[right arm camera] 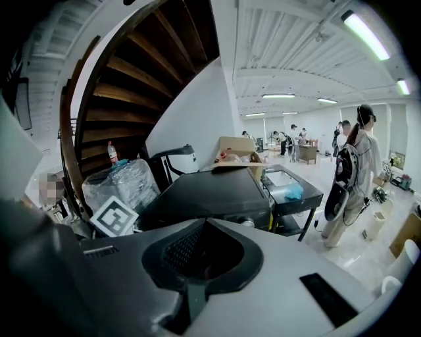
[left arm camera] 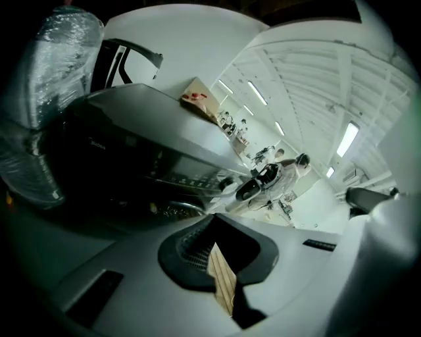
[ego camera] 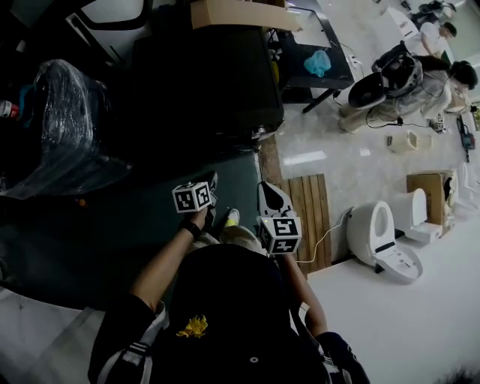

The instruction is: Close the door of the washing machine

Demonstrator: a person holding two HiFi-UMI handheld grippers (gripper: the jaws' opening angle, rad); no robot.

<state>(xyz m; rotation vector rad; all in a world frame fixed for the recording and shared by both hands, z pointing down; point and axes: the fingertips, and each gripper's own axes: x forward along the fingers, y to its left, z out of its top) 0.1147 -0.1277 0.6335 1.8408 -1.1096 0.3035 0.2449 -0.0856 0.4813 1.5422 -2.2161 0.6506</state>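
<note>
Currently, the left gripper [left arm camera: 214,245] is fully closed and holds nothing. Only a thin slit remains along the seam of its jaws, and a wooden slatted board [ego camera: 306,217] on the floor shows through it. The right gripper [right arm camera: 200,250] is likewise closed: its jaws meet along a dark seam with nothing between them. In the head view both grippers are raised in front of the person's chest, side by side and close together, and both point toward the washing machine [ego camera: 202,82].

The washing machine is the dark cabinet directly ahead of the person, well apart from both grippers. A cardboard box [ego camera: 240,13] rests on the far edge of its top. In the left gripper view the front of the washing machine faces the camera. The control panel [left arm camera: 164,164] runs across it, with a round knob [left arm camera: 227,185] at its right end. A curved bright rim [left arm camera: 181,208] shows just below the panel, above the jaws. The rest of the door is hidden behind the gripper body, so it cannot be told whether the door is open or shut.

A plastic-wrapped bundle [ego camera: 64,120] stands to the left of the washing machine. To its right stands a black counter [ego camera: 336,75] carrying a blue cloth [ego camera: 318,62]. White toilets [ego camera: 381,238] sit on the floor further right, beyond the board.
</note>
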